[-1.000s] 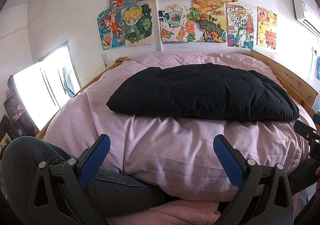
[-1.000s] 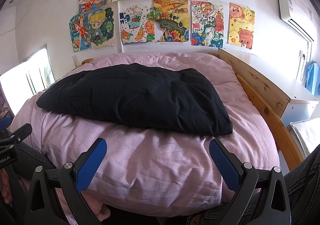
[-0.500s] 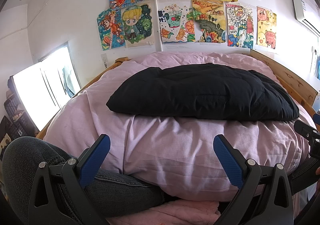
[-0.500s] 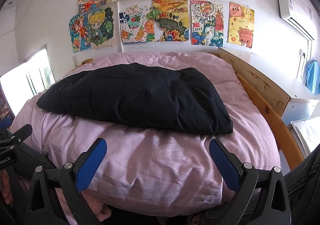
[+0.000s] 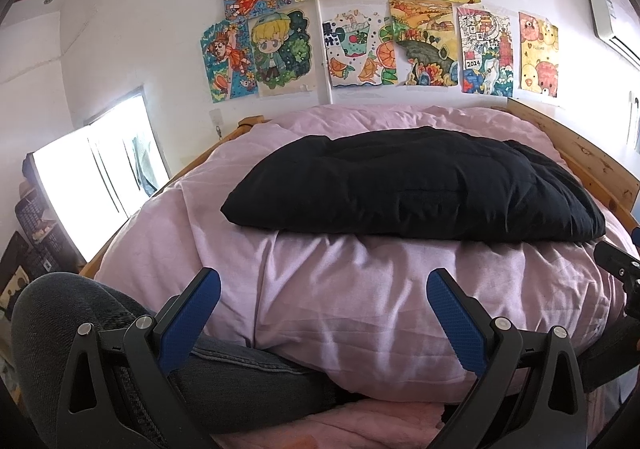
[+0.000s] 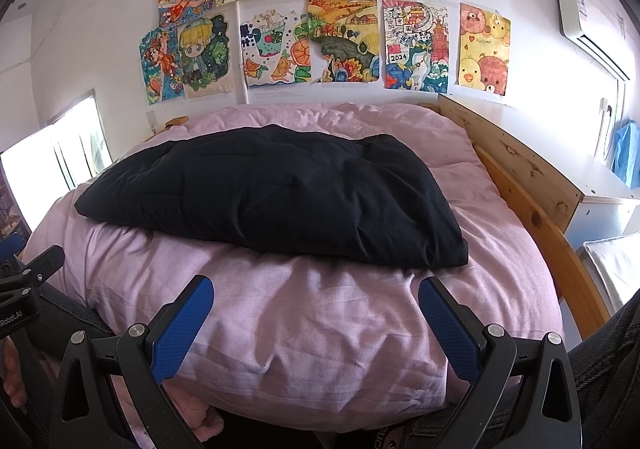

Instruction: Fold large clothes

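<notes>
Black padded garment is lying folded into a thick, puffy slab on the pink duvet, which is filling the wooden bed frame. Left gripper and right gripper are both hovering near the duvet's front edge, jaws spread wide, gripping nothing.

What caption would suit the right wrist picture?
Open right gripper hovering before a folded black garment on a pink duvet.
</notes>
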